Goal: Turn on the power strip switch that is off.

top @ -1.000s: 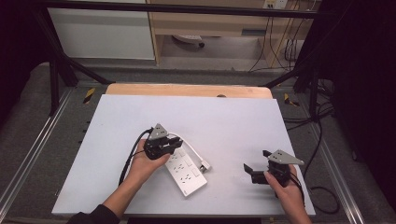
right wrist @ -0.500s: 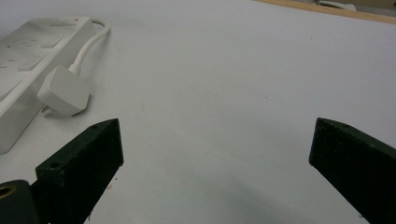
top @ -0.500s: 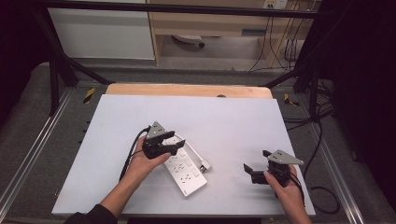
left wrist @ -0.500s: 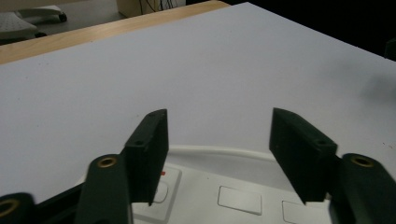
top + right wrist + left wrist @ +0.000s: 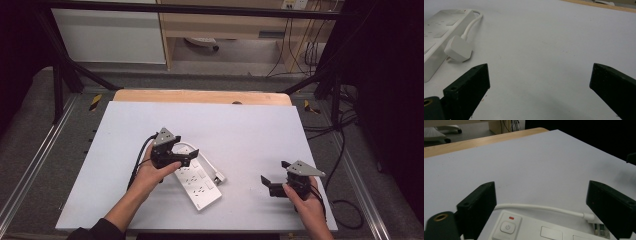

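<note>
White desk [image 5: 240, 125] with wooden far edge, dark room around, pale cabinet and cables beyond.

Lying flat near the front middle of the desk: white power strip [image 5: 197, 182], angled, switch end toward the left hand-held gripper [image 5: 186, 157]. Running alongside the strip: short white cord [image 5: 541, 207], ending in a white plug [image 5: 457, 51] resting on the desk just beside the strip body. Hovering over the switch end, jaws just opened wide, nothing pressed between them, power button with red mark [image 5: 508, 227] seen between the two black jaws. Held low over bare desk well to the right of the strip: right hand-held gripper [image 5: 272, 186], jaws spread wide, gripping nothing, pointed toward the strip and plug.
</note>
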Action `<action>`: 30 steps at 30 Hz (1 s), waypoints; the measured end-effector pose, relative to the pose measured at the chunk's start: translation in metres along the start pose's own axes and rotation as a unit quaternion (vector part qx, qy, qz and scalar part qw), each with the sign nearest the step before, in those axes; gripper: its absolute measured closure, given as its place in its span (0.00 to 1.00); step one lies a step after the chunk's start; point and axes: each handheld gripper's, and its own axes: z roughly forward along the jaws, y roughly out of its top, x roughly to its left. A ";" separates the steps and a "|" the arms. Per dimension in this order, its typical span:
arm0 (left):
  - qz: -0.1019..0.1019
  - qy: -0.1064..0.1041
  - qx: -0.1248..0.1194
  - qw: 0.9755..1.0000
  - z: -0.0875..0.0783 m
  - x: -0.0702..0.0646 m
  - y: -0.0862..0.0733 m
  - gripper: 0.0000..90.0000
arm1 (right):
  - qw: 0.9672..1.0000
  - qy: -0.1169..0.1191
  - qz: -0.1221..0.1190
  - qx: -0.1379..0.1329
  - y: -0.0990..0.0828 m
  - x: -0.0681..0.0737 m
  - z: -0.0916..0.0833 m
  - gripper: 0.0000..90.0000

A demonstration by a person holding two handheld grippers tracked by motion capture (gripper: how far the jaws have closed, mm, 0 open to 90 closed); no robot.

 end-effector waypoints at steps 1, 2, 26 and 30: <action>-0.002 -0.002 -0.002 1.000 -0.001 0.000 0.000 0.08 | 1.000 0.000 0.000 0.000 0.000 0.000 0.000 0.04; -0.003 -0.001 -0.003 1.000 -0.001 0.001 0.001 0.07 | 1.000 0.000 0.000 0.000 0.000 0.000 0.000 0.04; -0.012 0.028 -0.066 0.997 -0.053 0.024 0.018 0.07 | 1.000 -0.001 0.003 -0.001 0.000 -0.001 0.000 0.04; -0.014 0.033 -0.076 0.996 -0.068 0.030 0.018 0.07 | 1.000 -0.001 0.002 -0.001 0.000 -0.001 0.000 0.04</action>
